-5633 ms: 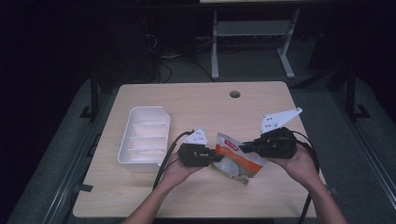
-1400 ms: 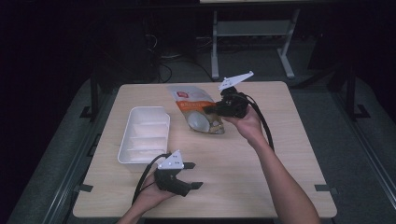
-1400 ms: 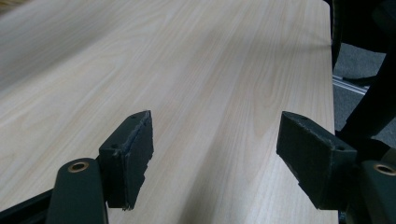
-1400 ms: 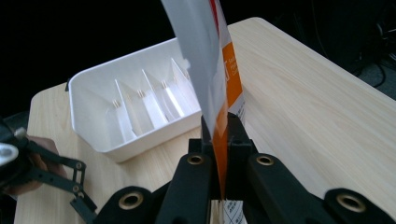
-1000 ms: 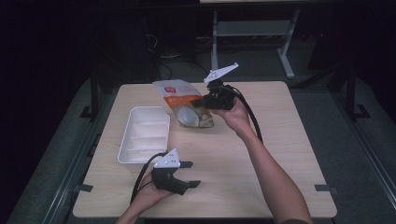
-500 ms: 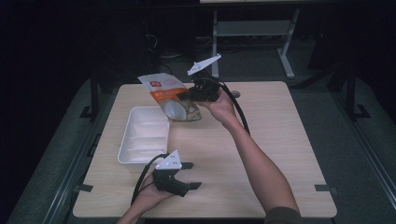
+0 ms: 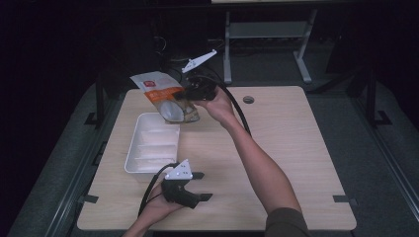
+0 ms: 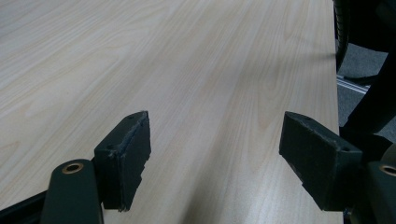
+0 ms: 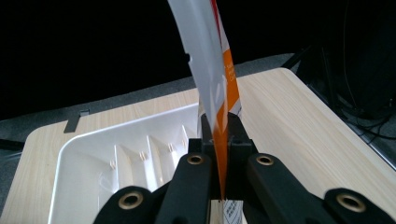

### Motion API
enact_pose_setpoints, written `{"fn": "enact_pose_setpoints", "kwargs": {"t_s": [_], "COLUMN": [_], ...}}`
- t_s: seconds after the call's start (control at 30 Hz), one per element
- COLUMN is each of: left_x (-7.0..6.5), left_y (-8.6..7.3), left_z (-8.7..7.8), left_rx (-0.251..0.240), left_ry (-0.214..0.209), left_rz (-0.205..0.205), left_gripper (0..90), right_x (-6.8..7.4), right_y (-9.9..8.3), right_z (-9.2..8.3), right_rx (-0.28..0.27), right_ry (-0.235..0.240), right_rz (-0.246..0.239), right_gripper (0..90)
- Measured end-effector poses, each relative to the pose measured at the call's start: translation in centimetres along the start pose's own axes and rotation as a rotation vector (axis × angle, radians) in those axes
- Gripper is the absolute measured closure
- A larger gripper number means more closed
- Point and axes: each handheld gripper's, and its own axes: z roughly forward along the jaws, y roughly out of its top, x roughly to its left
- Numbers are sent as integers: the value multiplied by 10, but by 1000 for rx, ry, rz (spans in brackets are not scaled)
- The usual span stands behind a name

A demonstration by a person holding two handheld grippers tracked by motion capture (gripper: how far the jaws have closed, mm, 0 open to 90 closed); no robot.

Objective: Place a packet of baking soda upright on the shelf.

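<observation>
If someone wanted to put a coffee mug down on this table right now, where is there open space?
The table's right half is bare, from the outstretched forearm to the right edge. The near left corner is crowded by the left gripper, and the far left by the white tray, with the pouch held by the right gripper above its far end.

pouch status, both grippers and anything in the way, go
Right gripper shut on the orange-and-white pouch, held tilted above the far end of the white divided tray. Left gripper open, low over bare table at the near edge. Nothing in the way.

Left claw (image 7: 197, 185) agape, right claw (image 7: 185, 94) clamped — raised
</observation>
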Motion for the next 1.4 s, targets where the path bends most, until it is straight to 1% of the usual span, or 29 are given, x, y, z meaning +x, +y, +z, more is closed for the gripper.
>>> {"fn": "enact_pose_setpoints", "kwargs": {"t_s": [0.07,0.2,0.23,0.27,0.43,0.47,0.57,0.73,0.87,1.0,1.2,1.3,1.4], "left_x": [0,0,0,0,0,0,-1,-2,-1,-2,-2,-3,-3], "left_y": [0,0,0,0,0,0,0,0,0,0,0,0,0], "left_z": [0,0,-1,-1,-1,-1,-1,0,0,0,2,2,1], "left_rx": [-1,-3,-4,-5,-4,-5,-2,-1,1,7,20,23,23], "left_ry": [-1,-1,0,2,2,2,2,1,6,13,10,12,12], "left_rz": [3,2,3,6,14,15,18,21,28,33,38,45,44], "left_gripper": [245,246,246,246,246,246,247,247,246,246,246,247,249], "right_x": [0,-1,-2,-2,-4,-5,-6,-8,-9,-11,-14,-15,-15], "right_y": [4,9,10,11,13,13,10,7,4,0,-4,-7,-11], "right_z": [5,15,18,21,35,38,47,62,72,82,92,99,107], "right_rx": [1,3,0,0,3,4,-2,0,13,15,-7,-1,21], "right_ry": [1,15,16,19,25,24,30,45,42,42,49,53,49], "right_rz": [-9,-7,-13,-8,-12,-14,2,3,-4,6,30,46,47], "right_gripper": [896,896,896,896,896,896,896,895,895,895,894,894,894]}}
